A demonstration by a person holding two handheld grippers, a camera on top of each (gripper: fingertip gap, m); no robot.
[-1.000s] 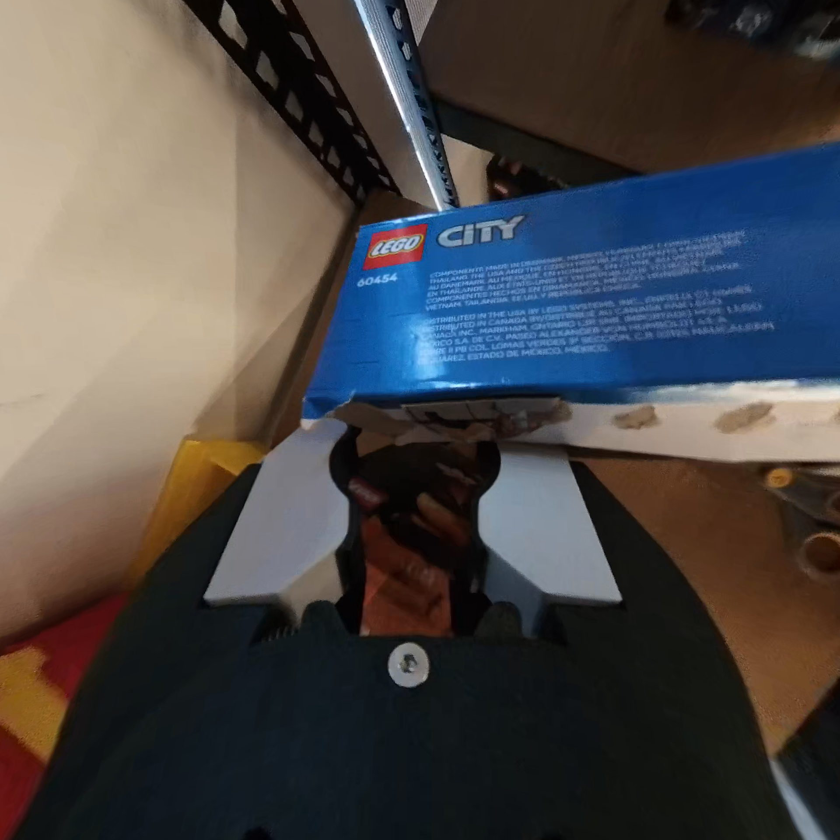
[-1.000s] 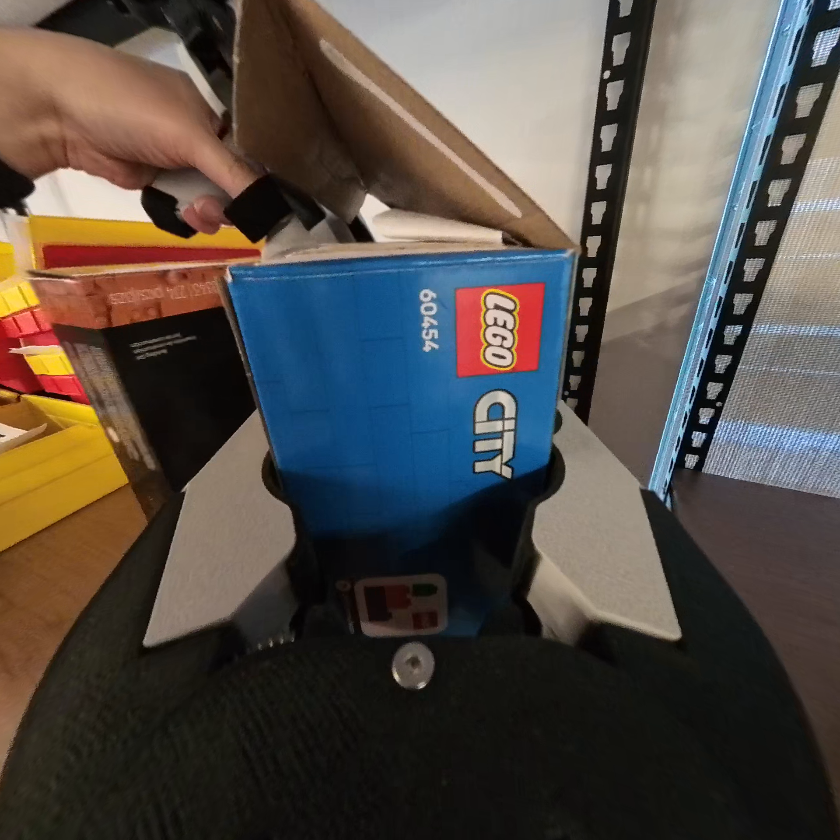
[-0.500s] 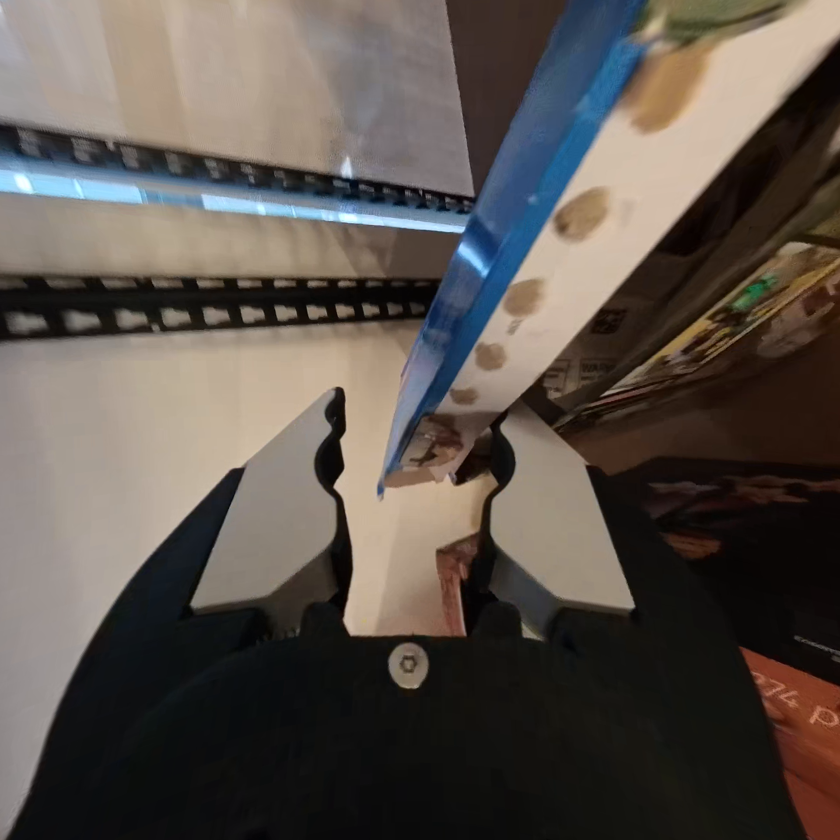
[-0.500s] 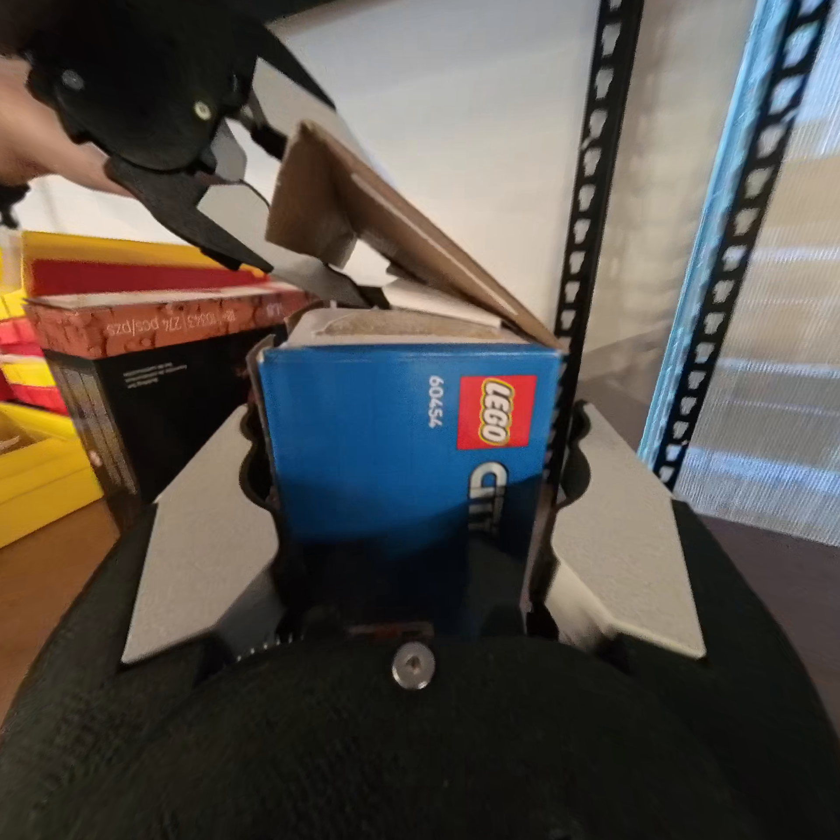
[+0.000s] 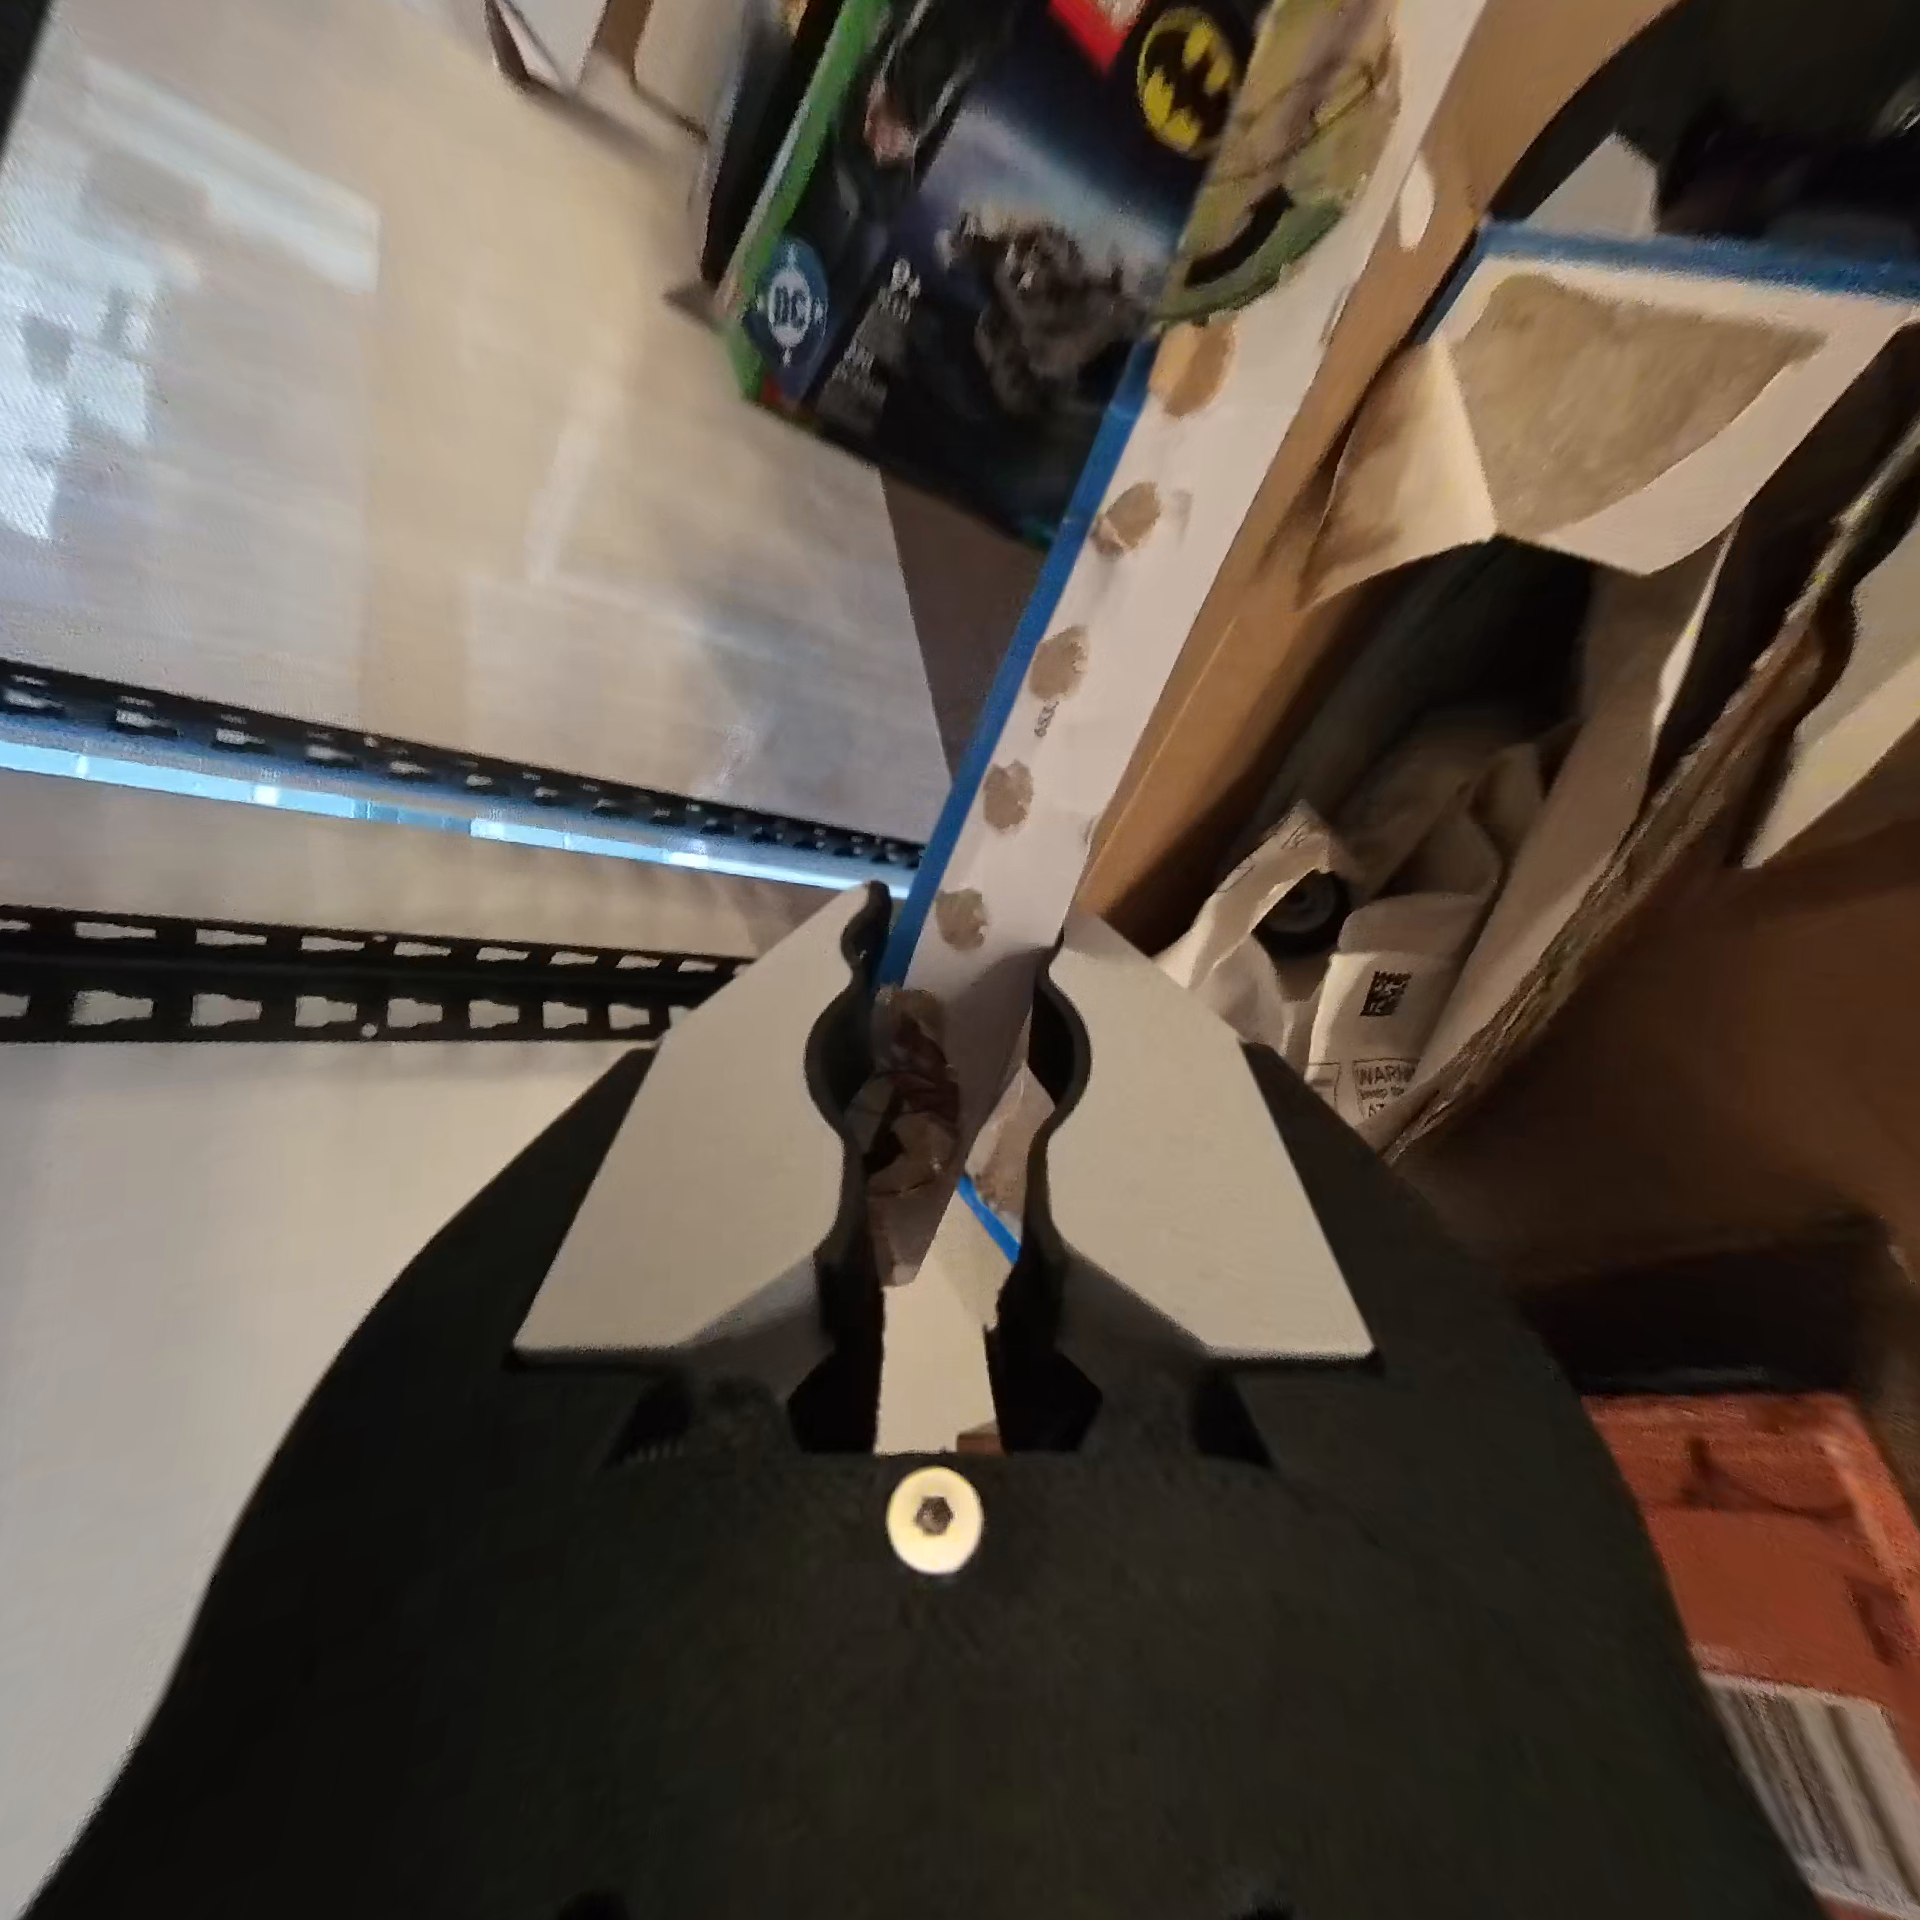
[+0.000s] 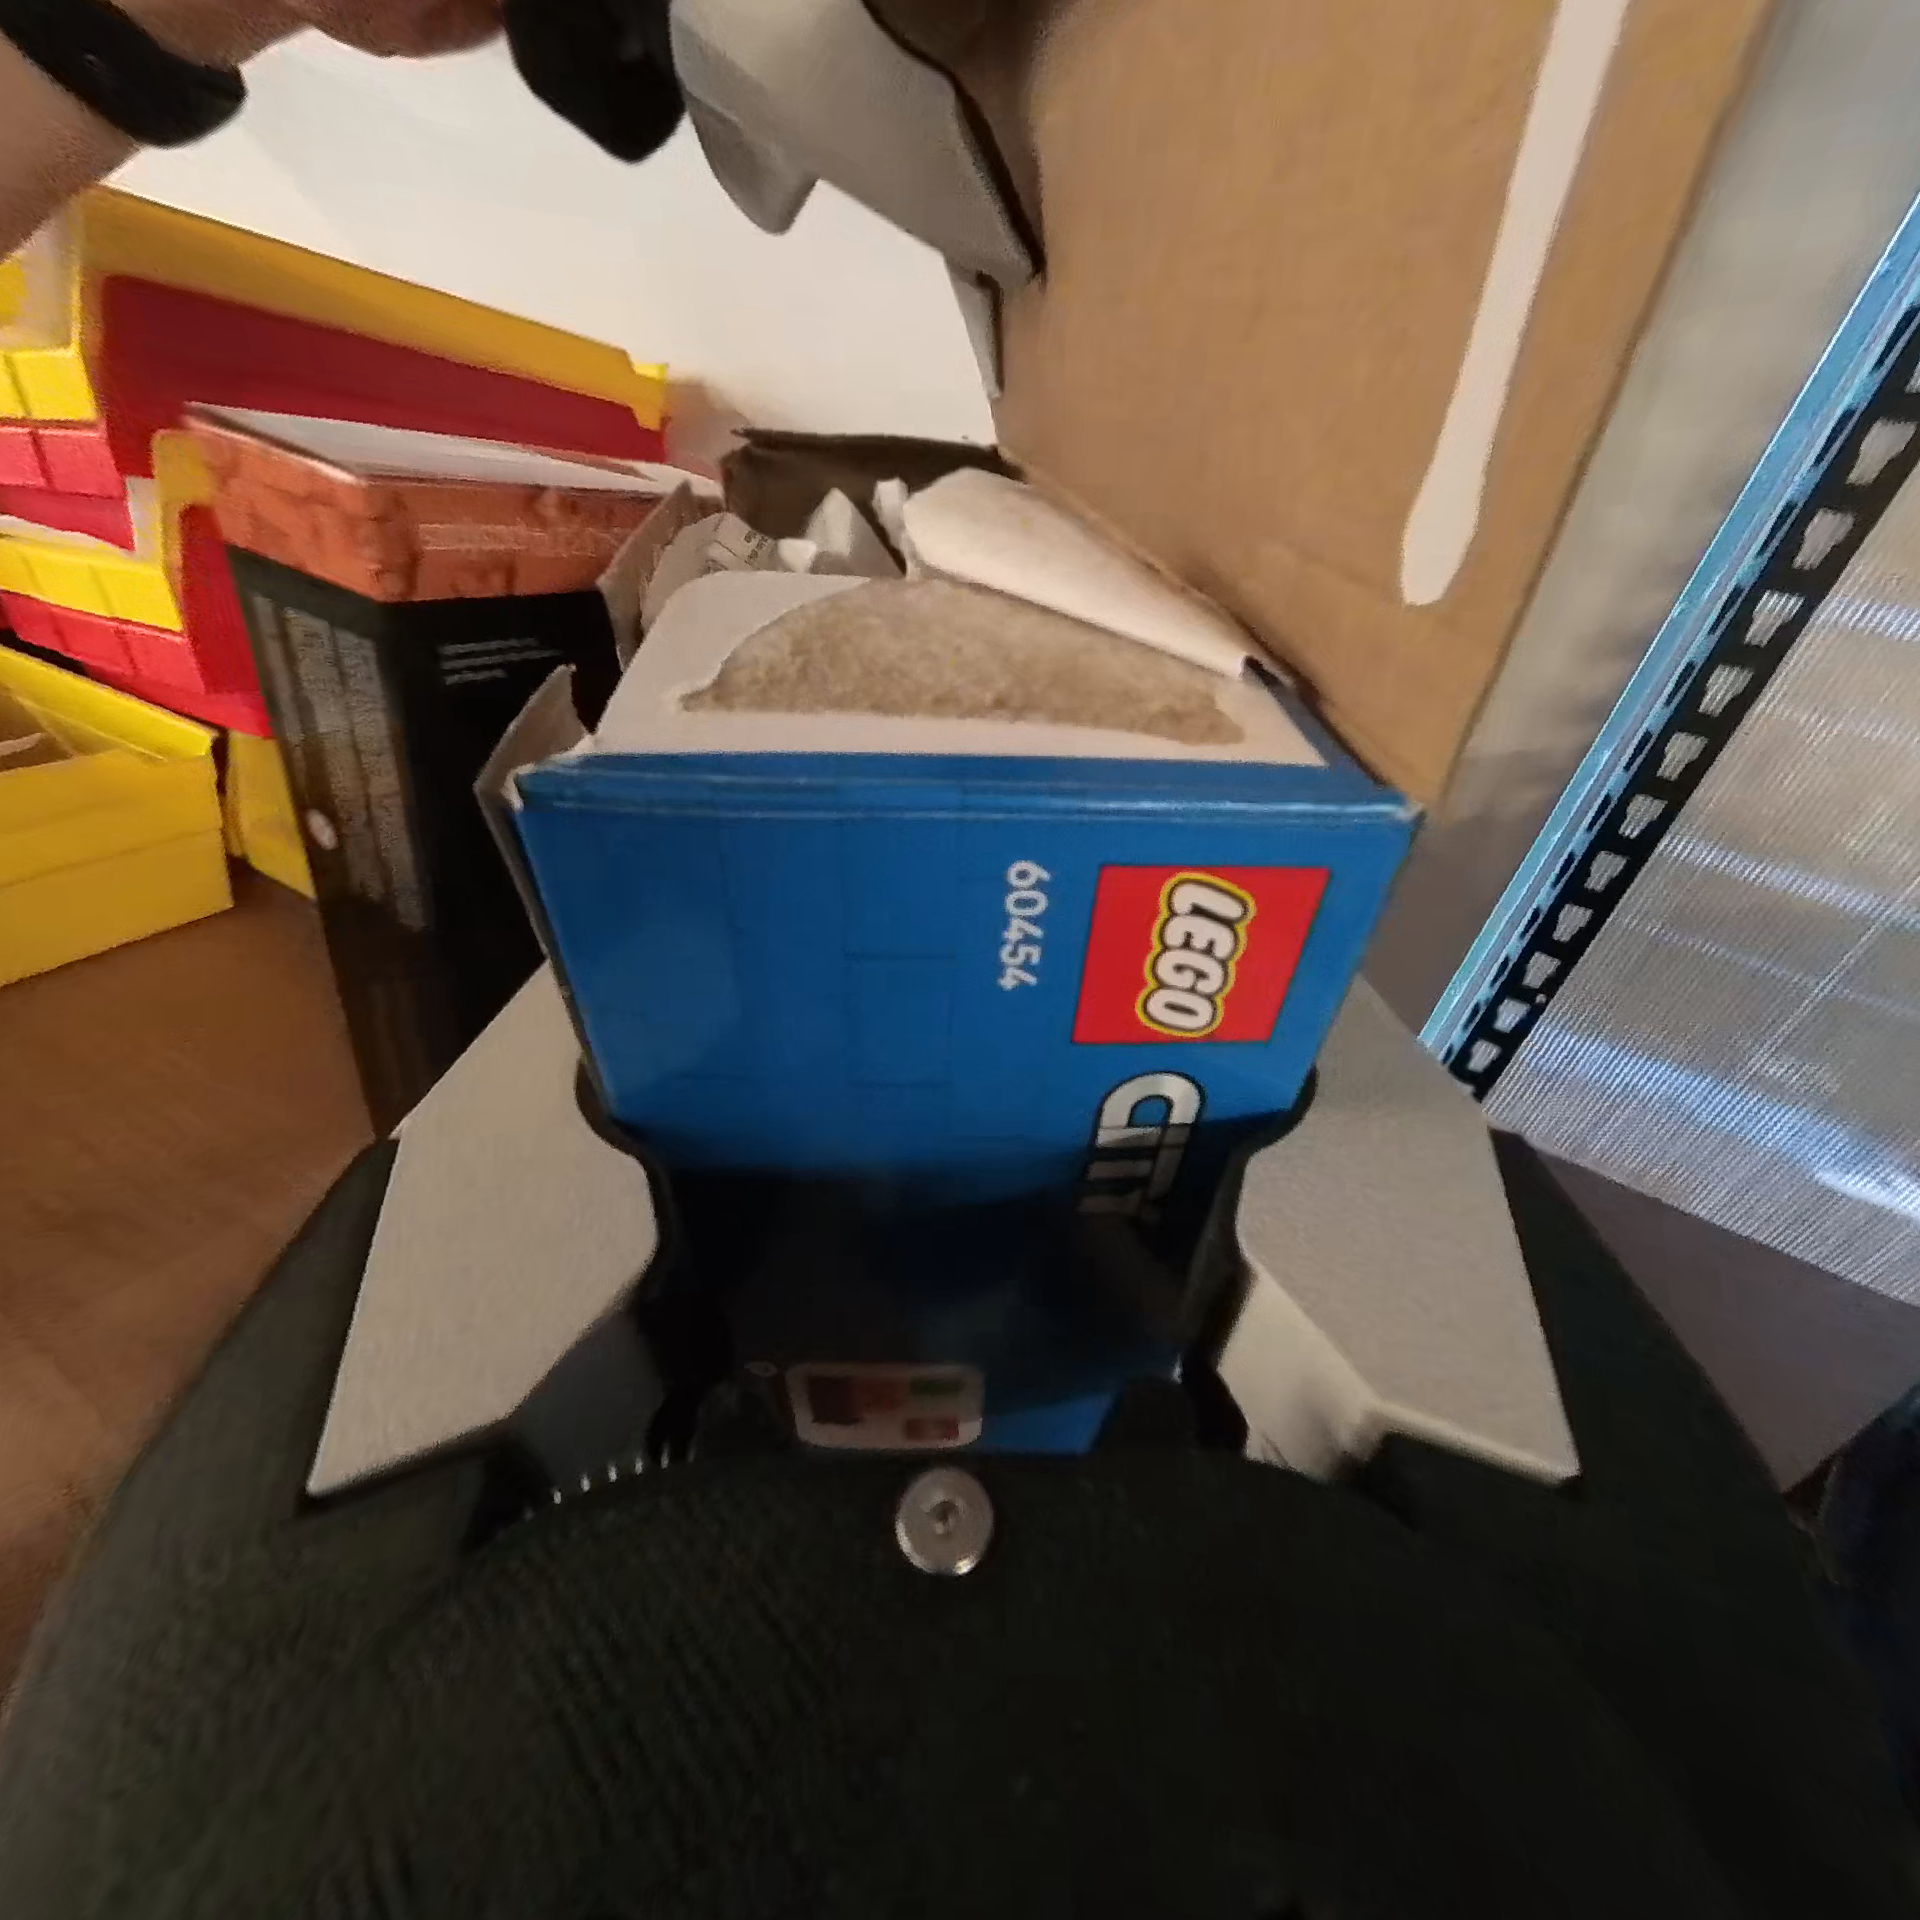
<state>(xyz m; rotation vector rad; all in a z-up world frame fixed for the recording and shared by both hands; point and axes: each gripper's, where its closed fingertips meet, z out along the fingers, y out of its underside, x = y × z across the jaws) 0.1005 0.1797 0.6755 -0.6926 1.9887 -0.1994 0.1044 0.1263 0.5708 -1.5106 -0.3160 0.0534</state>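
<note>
Right wrist view: right gripper [image 6: 940,1132] clamps the glossy blue cardboard box [image 6: 935,935]; left gripper [image 5: 951,1049] pinches its torn, glue-dotted cardboard flap [image 5: 1049,748].

Left wrist view: sits behind own fingers, close on raised box flap [image 5: 1049,790] running to upper right of frame, open box interior at right.
Right wrist view: close on blue box [image 6: 935,935] end at frame centre, flap [image 6: 1299,343] upper right.
Shared: box, flap, slotted rack upright [image 6: 1683,686].
</note>
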